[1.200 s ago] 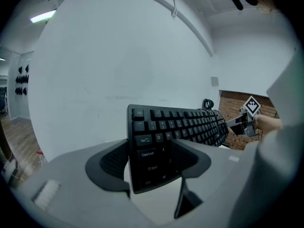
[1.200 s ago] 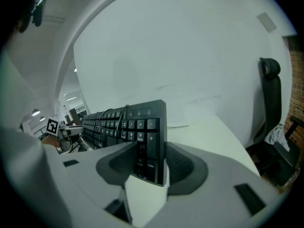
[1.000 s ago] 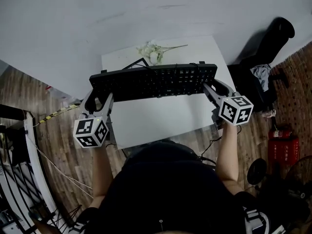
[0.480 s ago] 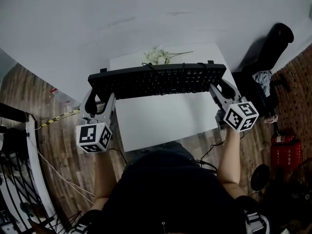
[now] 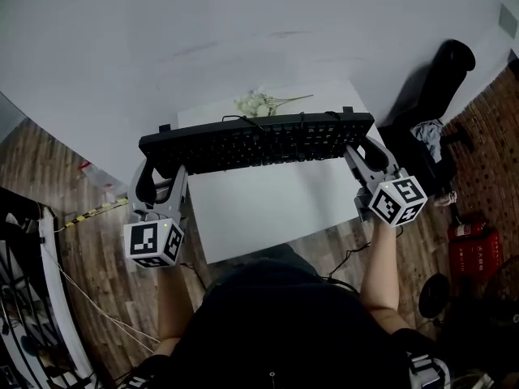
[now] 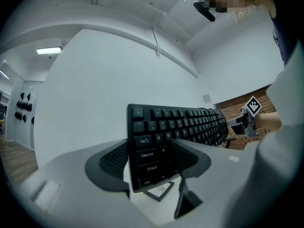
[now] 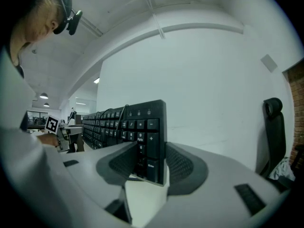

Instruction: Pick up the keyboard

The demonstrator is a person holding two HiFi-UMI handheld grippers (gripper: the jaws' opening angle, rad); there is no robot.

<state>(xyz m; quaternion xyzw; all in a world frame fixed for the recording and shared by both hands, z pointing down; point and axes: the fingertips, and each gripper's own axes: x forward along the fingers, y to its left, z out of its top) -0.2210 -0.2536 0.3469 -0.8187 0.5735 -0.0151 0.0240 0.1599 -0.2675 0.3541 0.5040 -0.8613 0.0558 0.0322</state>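
Observation:
A black keyboard (image 5: 255, 142) hangs level above the white table (image 5: 268, 209), held at both ends. My left gripper (image 5: 165, 167) is shut on its left end, and in the left gripper view (image 6: 152, 158) the pads clamp the keyboard (image 6: 175, 127) by the Caps Lock and Shift keys. My right gripper (image 5: 359, 147) is shut on the number-pad end; its own view (image 7: 148, 161) shows the keyboard (image 7: 126, 122) edge-on between the pads. A thin black cable leaves the keyboard's back edge.
A spray of pale flowers (image 5: 261, 101) lies at the table's far edge, just behind the keyboard. A black chair (image 5: 434, 87) stands to the right, with a red canister (image 5: 469, 245) on the wood floor near it. A white wall lies beyond the table.
Both grippers have lifted the keyboard higher off the table, keeping it level. The grip at each end is unchanged.

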